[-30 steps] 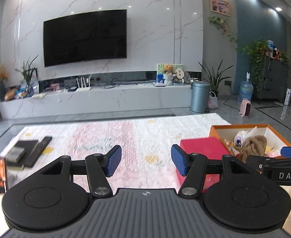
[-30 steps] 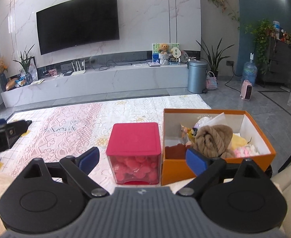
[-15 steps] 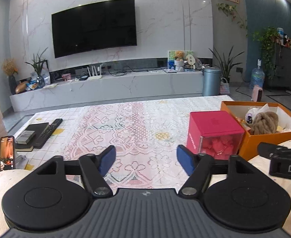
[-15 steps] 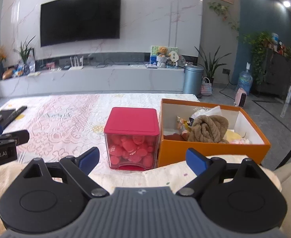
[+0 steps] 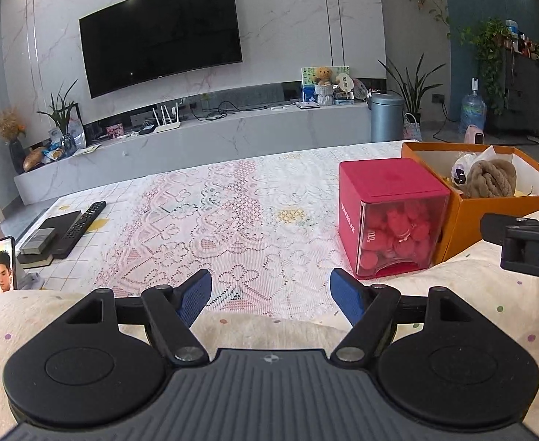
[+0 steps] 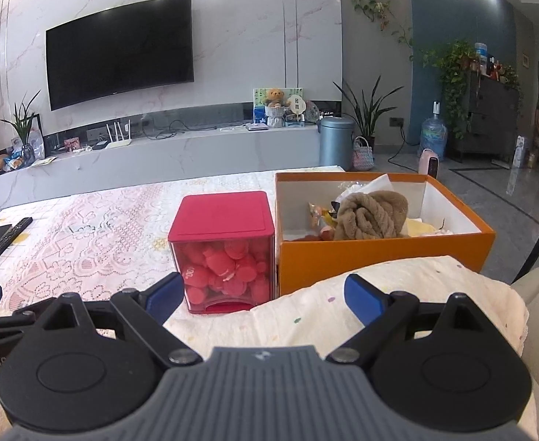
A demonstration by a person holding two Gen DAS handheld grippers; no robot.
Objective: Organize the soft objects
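Observation:
A cream cushion [image 5: 254, 325] with small coloured dots lies right under both grippers, its edge [image 6: 398, 286] rising in front of the boxes. My left gripper [image 5: 269, 288] hangs just above it, open, with nothing between the blue pads. My right gripper [image 6: 262, 288] is open too and empty, over the cushion's right part. Beyond the cushion, a red-lidded clear cube [image 6: 225, 250] full of red plush pieces stands beside an orange box [image 6: 379, 250]. That box holds a brown knitted bundle [image 6: 370, 217] and other soft bits.
A lace tablecloth [image 5: 210, 220] covers the table. At its far left lie a remote control [image 5: 82, 222], dark books and a propped phone [image 5: 3, 266]. The right gripper's body [image 5: 527, 244] juts in from the right of the left wrist view.
Both grippers have sunk toward the table, and the dotted cushion has come into view under them. The left jaws have spread wider. The boxes have not moved.

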